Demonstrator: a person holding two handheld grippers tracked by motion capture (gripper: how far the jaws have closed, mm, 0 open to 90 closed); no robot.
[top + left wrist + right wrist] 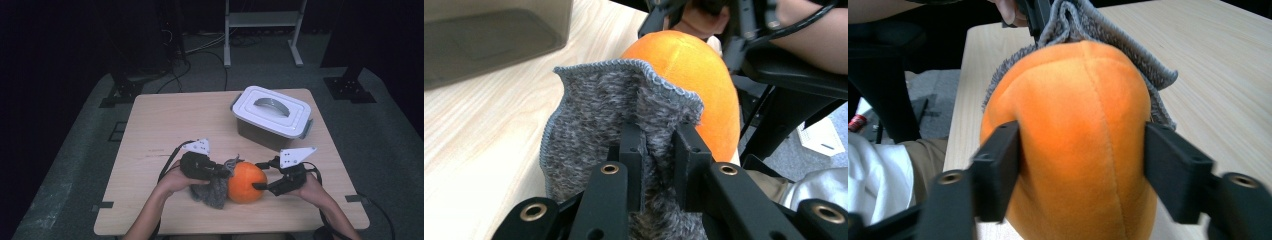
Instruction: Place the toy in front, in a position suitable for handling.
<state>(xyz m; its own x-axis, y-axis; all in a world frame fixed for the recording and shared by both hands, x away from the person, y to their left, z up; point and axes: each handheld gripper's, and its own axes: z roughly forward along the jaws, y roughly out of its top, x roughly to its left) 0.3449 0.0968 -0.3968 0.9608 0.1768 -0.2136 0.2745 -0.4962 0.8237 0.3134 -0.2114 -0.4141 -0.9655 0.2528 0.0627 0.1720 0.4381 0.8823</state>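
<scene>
My left gripper (658, 150) pinching grey cloth (614, 110), touching orange ball (1073, 125). My right gripper (1083, 165) spread wide, hugging ball sides on counter (165, 120).

Table evenly lit from above, dark surroundings, soft blur throughout, no glare

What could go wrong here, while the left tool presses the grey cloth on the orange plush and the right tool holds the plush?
1. The right tool touches the round plush only at its sides; a push may roll it free.
2. The left tool pinches just a fold of the cloth; it may slip out.
</scene>
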